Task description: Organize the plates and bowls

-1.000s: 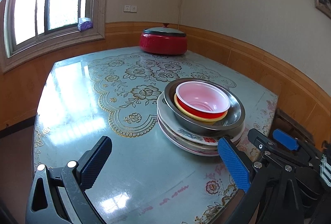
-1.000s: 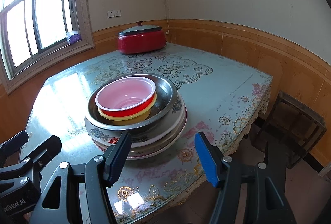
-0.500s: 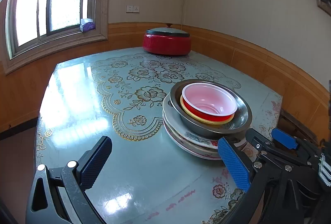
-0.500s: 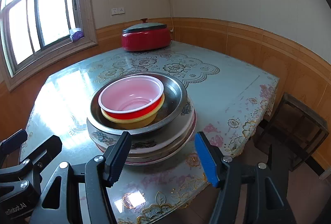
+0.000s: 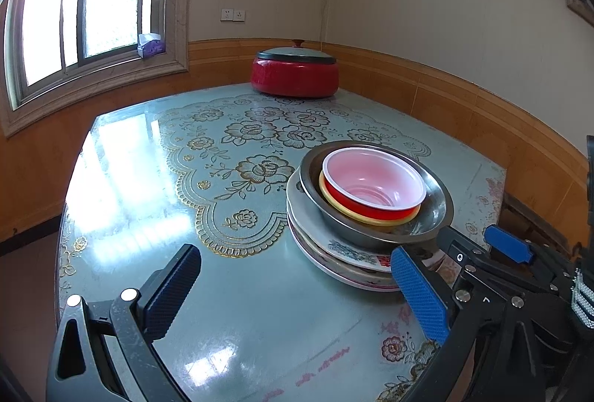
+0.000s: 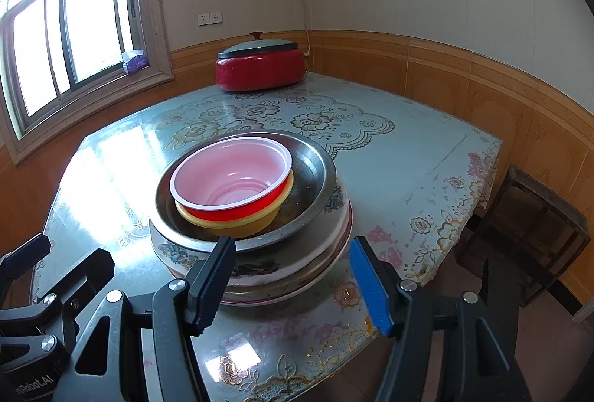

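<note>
Tools (image 5: 297, 294) (image 6: 293, 279) hover level, jaws parted — facing the stacked dishes (image 6: 260, 253).

The left gripper (image 5: 297, 294) is held low with its jaws spread wide, dark finger at 8 o'clock and blue-padded finger at 4 o'clock, holding nothing. The right gripper (image 6: 297, 281) sits just beside it at its 3 o'clock, jaws likewise parted and empty.
</note>
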Demonstrator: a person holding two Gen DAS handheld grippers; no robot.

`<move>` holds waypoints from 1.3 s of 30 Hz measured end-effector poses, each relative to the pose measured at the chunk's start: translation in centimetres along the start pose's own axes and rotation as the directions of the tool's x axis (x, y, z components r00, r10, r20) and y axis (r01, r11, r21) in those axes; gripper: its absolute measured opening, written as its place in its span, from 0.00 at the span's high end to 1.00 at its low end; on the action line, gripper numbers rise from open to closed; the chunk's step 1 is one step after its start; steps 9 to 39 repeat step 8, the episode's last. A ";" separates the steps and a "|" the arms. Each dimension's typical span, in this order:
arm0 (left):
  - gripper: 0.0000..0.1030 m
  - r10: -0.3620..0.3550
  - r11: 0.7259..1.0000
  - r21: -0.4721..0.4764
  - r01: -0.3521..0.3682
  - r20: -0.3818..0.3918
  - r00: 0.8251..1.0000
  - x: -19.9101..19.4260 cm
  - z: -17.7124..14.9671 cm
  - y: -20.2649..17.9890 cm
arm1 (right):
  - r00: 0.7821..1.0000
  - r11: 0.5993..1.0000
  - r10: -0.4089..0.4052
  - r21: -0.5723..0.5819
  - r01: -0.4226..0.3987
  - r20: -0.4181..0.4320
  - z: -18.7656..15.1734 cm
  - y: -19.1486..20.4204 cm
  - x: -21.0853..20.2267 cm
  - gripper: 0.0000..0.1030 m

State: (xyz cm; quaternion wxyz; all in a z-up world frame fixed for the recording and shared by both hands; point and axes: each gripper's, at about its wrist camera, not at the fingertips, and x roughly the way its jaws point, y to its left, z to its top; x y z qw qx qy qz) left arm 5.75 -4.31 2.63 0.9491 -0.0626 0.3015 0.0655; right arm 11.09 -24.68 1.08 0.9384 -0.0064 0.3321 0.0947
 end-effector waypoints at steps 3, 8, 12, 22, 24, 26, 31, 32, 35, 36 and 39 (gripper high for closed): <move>0.00 -0.005 1.000 -0.002 0.005 0.000 1.000 0.1 -0.1 0.0 | 1.000 1.000 0.000 0.001 0.000 -0.003 0.1 -0.1 0.2 0.38; 0.00 0.011 1.000 -0.001 -0.011 -0.008 1.000 0.5 -0.1 0.1 | 1.000 1.000 0.000 0.003 0.000 -0.003 0.2 -0.1 0.4 0.37; 0.00 0.011 1.000 -0.001 -0.011 -0.008 1.000 0.5 -0.1 0.1 | 1.000 1.000 0.000 0.003 0.000 -0.003 0.2 -0.1 0.4 0.37; 0.00 0.011 1.000 -0.001 -0.011 -0.008 1.000 0.5 -0.1 0.1 | 1.000 1.000 0.000 0.003 0.000 -0.003 0.2 -0.1 0.4 0.37; 0.00 0.011 1.000 -0.001 -0.011 -0.008 1.000 0.5 -0.1 0.1 | 1.000 1.000 0.000 0.003 0.000 -0.003 0.2 -0.1 0.4 0.37; 0.00 0.011 1.000 -0.001 -0.011 -0.008 1.000 0.5 -0.1 0.1 | 1.000 1.000 0.000 0.003 0.000 -0.003 0.2 -0.1 0.4 0.37; 0.00 0.011 1.000 -0.001 -0.011 -0.008 1.000 0.5 -0.1 0.1 | 1.000 1.000 0.000 0.003 0.000 -0.003 0.2 -0.1 0.4 0.37; 0.00 0.011 1.000 -0.001 -0.011 -0.008 1.000 0.5 -0.1 0.1 | 1.000 1.000 0.000 0.003 0.000 -0.003 0.2 -0.1 0.4 0.37; 0.00 0.011 1.000 -0.001 -0.011 -0.008 1.000 0.5 -0.1 0.1 | 1.000 1.000 0.000 0.003 0.000 -0.003 0.2 -0.1 0.4 0.37; 0.00 0.011 1.000 -0.001 -0.011 -0.008 1.000 0.5 -0.1 0.1 | 1.000 1.000 0.000 0.003 0.000 -0.003 0.2 -0.1 0.4 0.37; 0.00 0.011 1.000 -0.001 -0.011 -0.008 1.000 0.5 -0.1 0.1 | 1.000 1.000 0.000 0.003 0.000 -0.003 0.2 -0.1 0.4 0.37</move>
